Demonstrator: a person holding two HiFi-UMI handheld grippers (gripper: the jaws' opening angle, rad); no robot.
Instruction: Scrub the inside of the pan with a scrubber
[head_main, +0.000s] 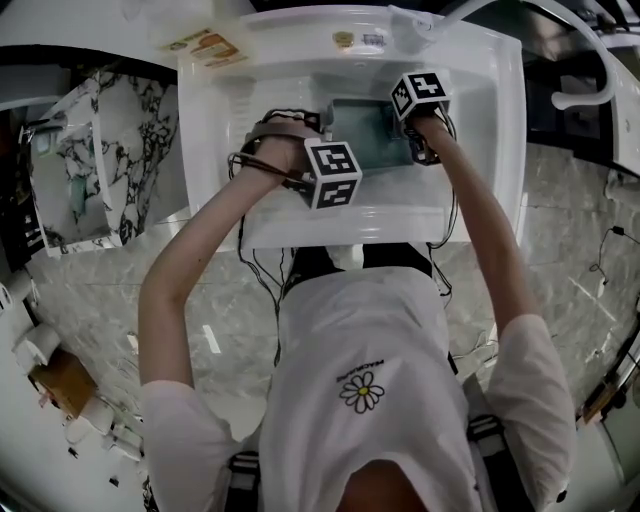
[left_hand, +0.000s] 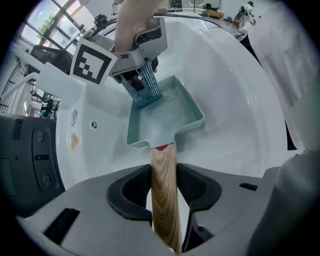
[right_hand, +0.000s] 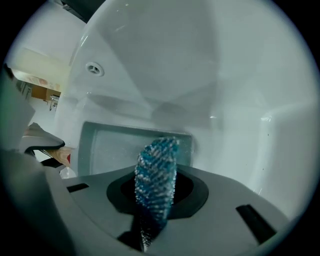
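Square pale-teal pan (left_hand: 170, 117) in white sink basin (left_hand: 240, 95), scrubber above.
Left gripper (left_hand: 165, 187) clamps the pan's wooden handle (left_hand: 164, 200); right gripper (right_hand: 157, 192) pinches a blue-and-white mesh scrubber (right_hand: 157, 175), its tip inside the pan's far end.

Bare white sink (left_hand: 240, 100) lies open around the pan (left_hand: 172, 117) on three sides, while the right gripper (left_hand: 144, 95) and its scrubber (right_hand: 156, 175) fill the pan's far corner and the left gripper (left_hand: 165, 192) blocks its handle (left_hand: 163, 170) end.

Your white sink (head_main: 500, 120), teal square pan (head_main: 365, 125) down in the bowl's middle, tan packet (head_main: 205, 45) on the rim at 11 o'clock.
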